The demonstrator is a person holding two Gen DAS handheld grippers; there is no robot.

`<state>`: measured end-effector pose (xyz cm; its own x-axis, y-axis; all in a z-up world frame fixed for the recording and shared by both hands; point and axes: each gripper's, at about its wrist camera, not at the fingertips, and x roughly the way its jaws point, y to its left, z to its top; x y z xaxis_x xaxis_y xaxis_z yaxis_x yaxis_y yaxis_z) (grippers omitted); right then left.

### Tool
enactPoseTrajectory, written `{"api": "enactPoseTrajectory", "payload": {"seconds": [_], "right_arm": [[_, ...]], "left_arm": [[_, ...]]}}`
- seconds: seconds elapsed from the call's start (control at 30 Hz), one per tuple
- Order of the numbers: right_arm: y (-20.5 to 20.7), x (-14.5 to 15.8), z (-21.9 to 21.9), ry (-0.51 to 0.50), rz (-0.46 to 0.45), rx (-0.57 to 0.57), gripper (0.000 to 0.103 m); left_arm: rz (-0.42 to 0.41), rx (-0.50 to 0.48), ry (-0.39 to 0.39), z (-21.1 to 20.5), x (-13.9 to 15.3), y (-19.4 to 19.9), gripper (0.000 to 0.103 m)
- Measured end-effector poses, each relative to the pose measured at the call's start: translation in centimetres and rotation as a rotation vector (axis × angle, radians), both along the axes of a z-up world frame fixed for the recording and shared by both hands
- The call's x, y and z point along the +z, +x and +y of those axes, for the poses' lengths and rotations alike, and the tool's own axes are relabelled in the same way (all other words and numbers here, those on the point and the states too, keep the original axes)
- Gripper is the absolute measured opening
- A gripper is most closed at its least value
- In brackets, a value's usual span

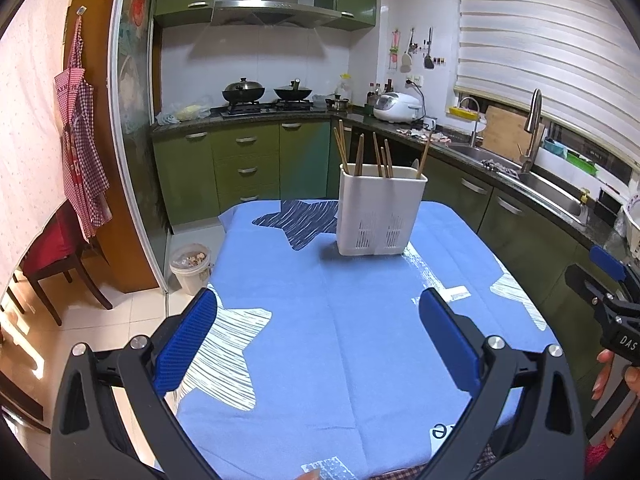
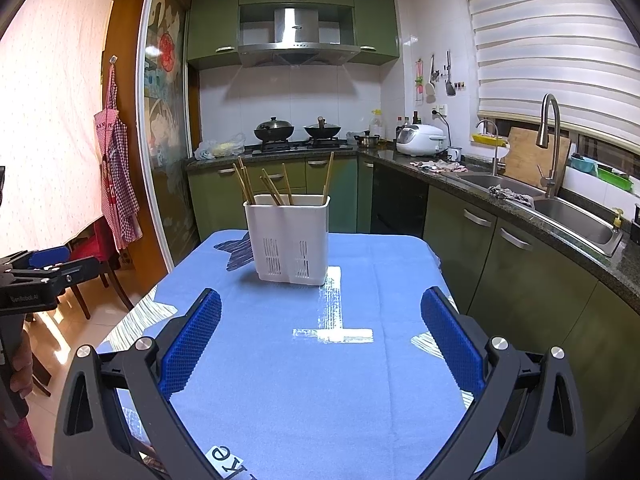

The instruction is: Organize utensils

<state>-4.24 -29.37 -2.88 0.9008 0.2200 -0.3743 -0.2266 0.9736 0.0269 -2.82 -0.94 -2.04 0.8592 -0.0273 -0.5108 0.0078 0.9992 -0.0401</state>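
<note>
A white slotted utensil holder [image 1: 379,216] stands upright on the far part of the blue-clothed table [image 1: 320,340]. Several wooden chopsticks [image 1: 360,154] stick up out of it. It also shows in the right wrist view [image 2: 289,238] with its chopsticks [image 2: 266,186]. My left gripper [image 1: 318,320] is open and empty, held above the near half of the table. My right gripper [image 2: 320,324] is open and empty too, well short of the holder. The right gripper shows at the right edge of the left wrist view [image 1: 608,292]; the left gripper shows at the left edge of the right wrist view [image 2: 44,268].
The tablecloth [image 2: 320,360] has white and dark star prints. Green cabinets and a counter with a sink [image 2: 568,208] run along the right. A stove with two woks [image 2: 298,130] is at the back. A bin [image 1: 190,266] and a chair [image 1: 60,256] stand left of the table.
</note>
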Motion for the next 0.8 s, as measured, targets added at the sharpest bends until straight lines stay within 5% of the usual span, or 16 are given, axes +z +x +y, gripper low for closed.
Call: {"api": "enactPoseTrajectory", "payload": {"seconds": [0.8], "right_arm": [[0.24, -0.4, 0.04, 0.002, 0.009, 0.001, 0.099]], "left_arm": [[0.01, 0.006, 0.015, -0.4, -0.28, 0.39, 0.096]]}}
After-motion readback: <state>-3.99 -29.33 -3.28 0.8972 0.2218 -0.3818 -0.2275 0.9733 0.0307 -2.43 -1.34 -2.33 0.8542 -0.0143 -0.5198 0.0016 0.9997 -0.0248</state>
